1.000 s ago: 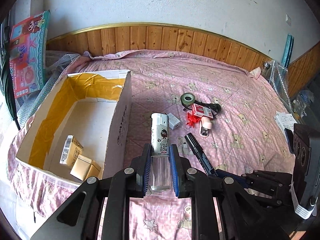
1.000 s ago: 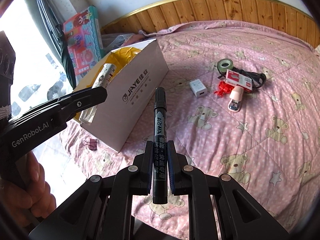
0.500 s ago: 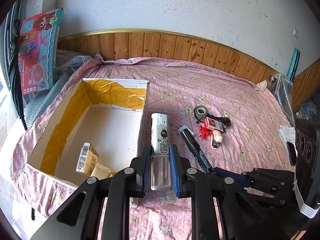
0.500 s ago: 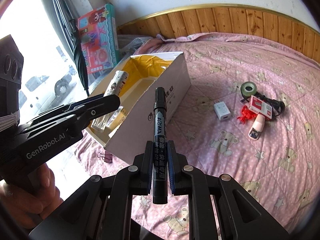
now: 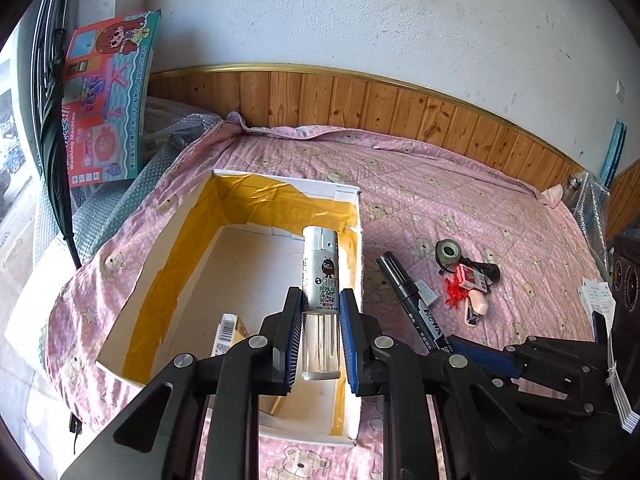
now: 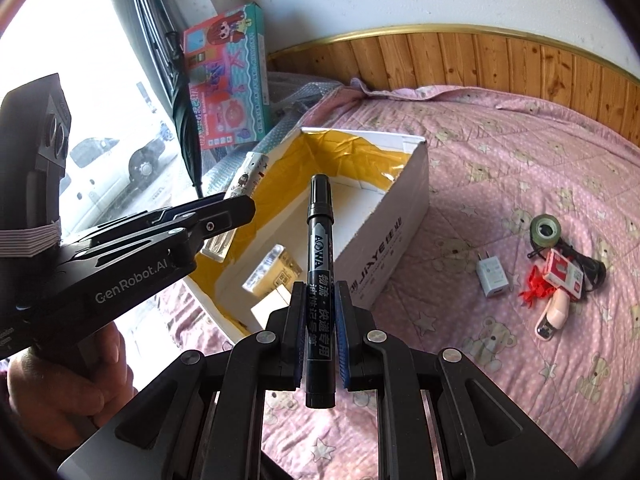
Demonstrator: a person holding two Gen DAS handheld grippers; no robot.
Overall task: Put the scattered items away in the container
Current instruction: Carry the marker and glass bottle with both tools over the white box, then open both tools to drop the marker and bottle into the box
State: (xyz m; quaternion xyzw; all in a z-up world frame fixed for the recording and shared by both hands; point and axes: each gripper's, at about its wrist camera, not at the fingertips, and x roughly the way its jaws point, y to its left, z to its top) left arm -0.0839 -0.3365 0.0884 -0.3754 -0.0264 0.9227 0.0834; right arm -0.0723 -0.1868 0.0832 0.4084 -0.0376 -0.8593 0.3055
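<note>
The left gripper pinches a lighter lengthwise, hanging above the open box on the bed's left edge; the right gripper, jaws clamping a marker, sits just outside the box's right wall, so the left releases nearer

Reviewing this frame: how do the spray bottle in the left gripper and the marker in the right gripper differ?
The spray bottle is white with a clear base; the marker is all black with white print. The bottle is thicker, the marker slimmer. The bottle hangs over the open cardboard box; the marker looks nearer the box's white side wall. Both are clamped lengthwise, pointing forward, by the left gripper and right gripper.
</note>
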